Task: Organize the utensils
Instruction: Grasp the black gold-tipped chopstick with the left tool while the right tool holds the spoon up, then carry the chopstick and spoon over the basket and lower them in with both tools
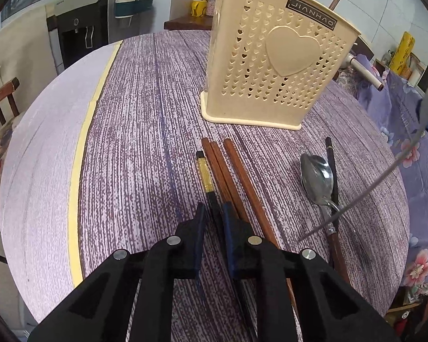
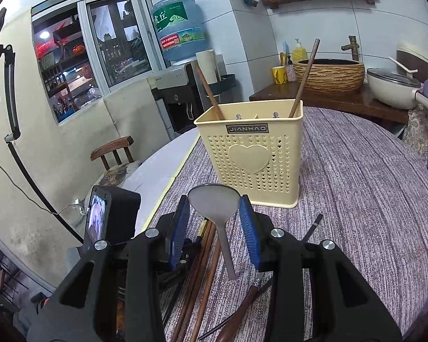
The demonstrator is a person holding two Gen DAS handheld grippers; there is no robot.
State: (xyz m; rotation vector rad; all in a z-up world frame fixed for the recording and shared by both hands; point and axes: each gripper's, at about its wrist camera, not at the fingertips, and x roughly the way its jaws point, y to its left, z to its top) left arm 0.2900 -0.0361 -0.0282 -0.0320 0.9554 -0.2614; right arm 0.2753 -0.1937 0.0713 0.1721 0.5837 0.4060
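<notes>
A cream utensil holder [image 1: 274,65] with a heart stands on the purple table; it also shows in the right wrist view [image 2: 252,154] with two brown chopsticks [image 2: 304,78] in it. My left gripper [image 1: 214,213] is low on the table, its jaws closed around a black gold-banded chopstick [image 1: 205,175]. Three brown chopsticks [image 1: 228,173] lie beside it. A steel spoon [image 1: 318,179] and a dark chopstick [image 1: 332,176] lie to the right. My right gripper [image 2: 214,211] is above the table, shut on the bowl of a grey spoon [image 2: 214,202] whose handle hangs down.
The table [image 1: 134,142] has a yellow-taped seam at the left. A wooden chair [image 2: 114,151], a water dispenser [image 2: 179,91], a phone on a stand [image 2: 100,216] and a counter with a basin [image 2: 331,75] surround it. Floral cloth [image 1: 413,148] lies at the right.
</notes>
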